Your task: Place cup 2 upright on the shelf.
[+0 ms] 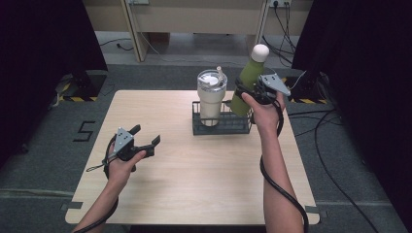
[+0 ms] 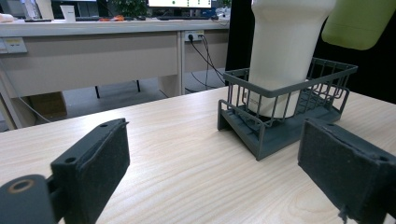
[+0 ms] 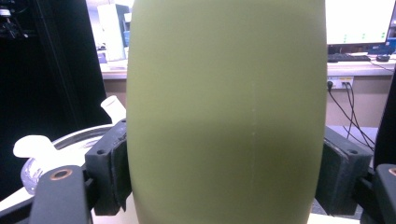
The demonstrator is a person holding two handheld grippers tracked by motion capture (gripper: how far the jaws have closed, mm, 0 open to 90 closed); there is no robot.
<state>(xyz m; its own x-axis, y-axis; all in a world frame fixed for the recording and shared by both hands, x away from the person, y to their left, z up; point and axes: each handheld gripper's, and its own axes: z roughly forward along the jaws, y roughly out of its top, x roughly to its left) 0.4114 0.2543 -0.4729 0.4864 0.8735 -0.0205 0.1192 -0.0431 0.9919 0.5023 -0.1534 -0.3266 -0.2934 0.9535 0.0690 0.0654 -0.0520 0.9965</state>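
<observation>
The right gripper [image 1: 248, 91] is clamping the green bottle [image 1: 247, 80], tilting it over the wire basket's [image 1: 221, 127] free right end beside the tumbler [image 1: 211, 97]; the left gripper [image 1: 143, 137] is idling, jaws wide and empty.

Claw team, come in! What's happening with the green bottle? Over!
Right claw shut on green bottle, tilted over rack. Left claw open, holding nothing. White tumbler in rack beside it.

Bottle [image 1: 246, 82]: olive-green body, matte, plain; white rounded cap at 12 o'clock end.
Tumbler [image 1: 211, 99]: cream-white body, clear lid.
Basket [image 1: 228, 127]: dark grey wire.
Table [image 1: 194, 179]: pale wood grain, fine streaks.
Left gripper [image 1: 145, 141]: black, grey top plate.
Right gripper [image 1: 250, 92]: black pads, grey plate.
Floor [image 1: 43, 160]: grey carpet.
</observation>
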